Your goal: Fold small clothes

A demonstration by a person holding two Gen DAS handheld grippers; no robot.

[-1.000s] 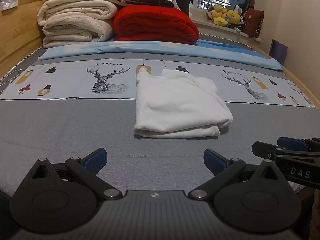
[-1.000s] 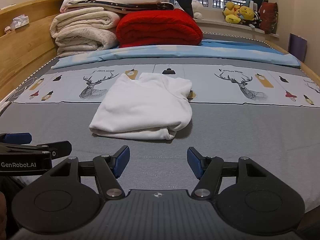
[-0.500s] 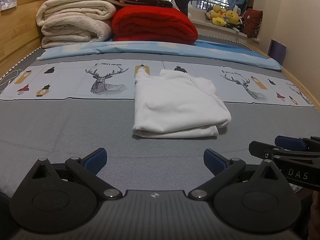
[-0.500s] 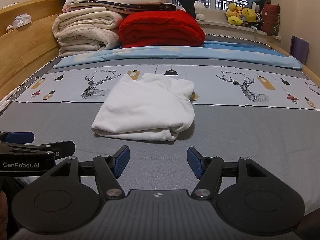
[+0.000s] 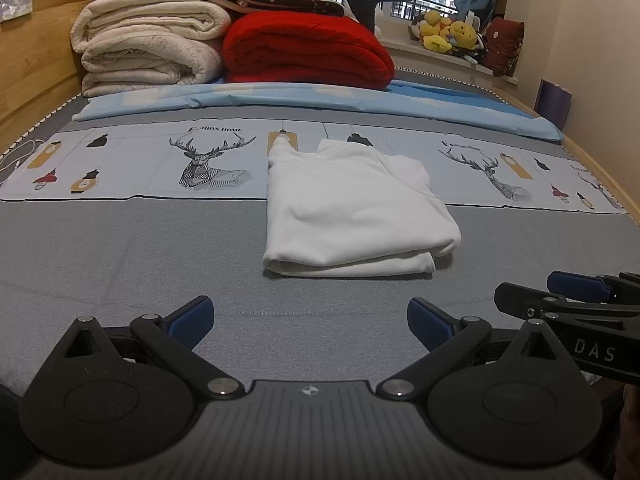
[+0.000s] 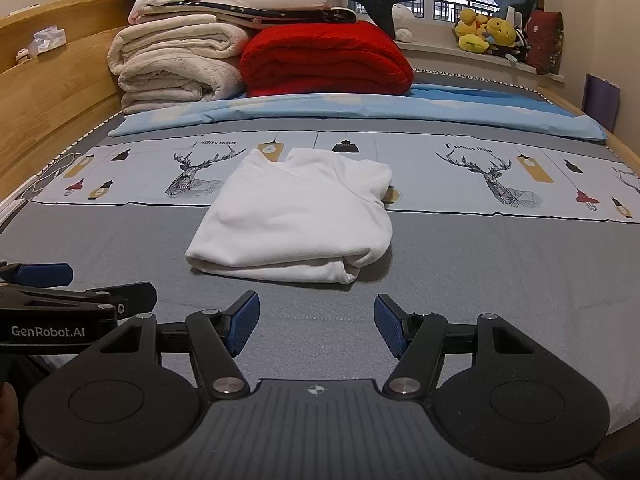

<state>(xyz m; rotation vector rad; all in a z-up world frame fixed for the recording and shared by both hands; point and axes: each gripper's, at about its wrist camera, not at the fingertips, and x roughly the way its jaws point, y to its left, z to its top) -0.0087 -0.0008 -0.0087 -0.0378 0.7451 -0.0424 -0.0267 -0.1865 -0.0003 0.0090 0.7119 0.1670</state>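
A white garment (image 5: 352,212) lies folded into a flat rectangle on the grey bed cover (image 5: 120,256). It also shows in the right wrist view (image 6: 296,216). My left gripper (image 5: 310,320) is open and empty, held low over the cover a short way in front of the garment. My right gripper (image 6: 316,326) is open and empty, also just in front of the garment. The right gripper shows at the right edge of the left wrist view (image 5: 568,300). The left gripper shows at the left edge of the right wrist view (image 6: 76,296).
Folded cream blankets (image 5: 148,48) and a red quilt (image 5: 308,48) are stacked at the far end. A blue sheet (image 5: 320,96) lies across the bed before them. A wooden bed frame (image 6: 52,92) runs along the left. Plush toys (image 6: 488,32) sit on the windowsill.
Both grippers have drifted slightly; the garment sits a little nearer in view. Nothing was taken hold of or let go.
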